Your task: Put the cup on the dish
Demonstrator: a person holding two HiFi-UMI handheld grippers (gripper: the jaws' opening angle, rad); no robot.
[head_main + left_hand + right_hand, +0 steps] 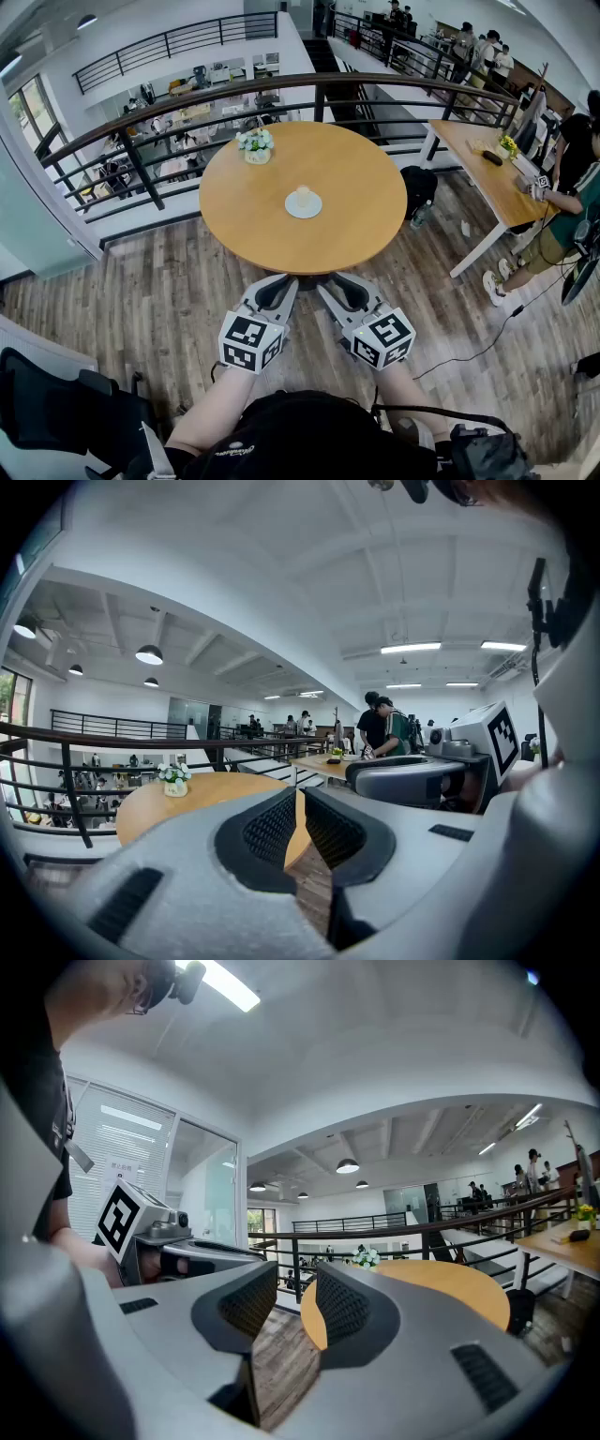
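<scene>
Grey moulded shells with ribbed black pads fill the foreground. The left gripper (284, 281) has its jaws drawn together on nothing. The right gripper (330, 281) keeps a narrow gap between its pads (342, 1305), also empty. Both are held side by side at the near edge of the table.

Well ahead of them, the small cream cup (302, 196) stands upright on the round white dish (303, 210), near the middle of the round table (253, 220) with its smooth, honey-coloured wooden top. A little pot of white flowers (255, 145) sits at the far rim. Grey-brown plank floor (141, 300) surrounds the table, and a dark curved railing (187, 108) guards a mezzanine drop behind it. A long desk (487, 178) stands to the right. In both gripper views the jaws cover the table's middle, so the cup cannot be made out there.
</scene>
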